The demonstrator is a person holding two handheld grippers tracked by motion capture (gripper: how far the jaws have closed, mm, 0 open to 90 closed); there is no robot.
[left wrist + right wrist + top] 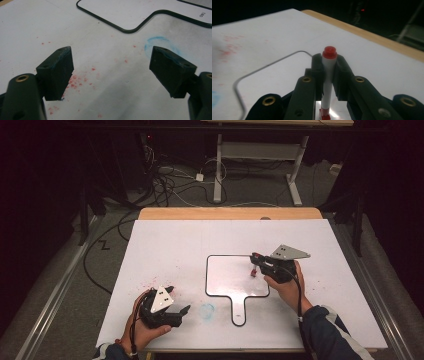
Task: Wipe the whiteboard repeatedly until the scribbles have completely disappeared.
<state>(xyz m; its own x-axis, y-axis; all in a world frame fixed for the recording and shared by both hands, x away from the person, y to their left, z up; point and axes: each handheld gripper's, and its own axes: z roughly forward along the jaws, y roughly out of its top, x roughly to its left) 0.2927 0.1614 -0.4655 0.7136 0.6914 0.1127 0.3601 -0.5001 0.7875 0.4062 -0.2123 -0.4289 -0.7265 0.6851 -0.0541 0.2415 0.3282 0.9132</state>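
A white marker with a red cap (328, 75) stands upright between the jaws of my right gripper (329, 63), which is shut on it. Its lower red end points down at the small handled whiteboard (274, 75). In the high view the right gripper (256, 265) holds the marker (254, 270) over the right part of the whiteboard (227, 275). My left gripper (179, 300) rests at the front left of the table, a hand around it. Its jaws (112, 67) stand wide open with nothing between them, above the white table sheet.
A blue ring smudge (207, 310) marks the sheet beside the whiteboard's handle (239, 312); it also shows past the left gripper (160, 43). Red specks (75, 82) dot the sheet. The table's wooden far edge (230, 213) shows, with cables (165, 180) and a desk frame (260, 150) beyond.
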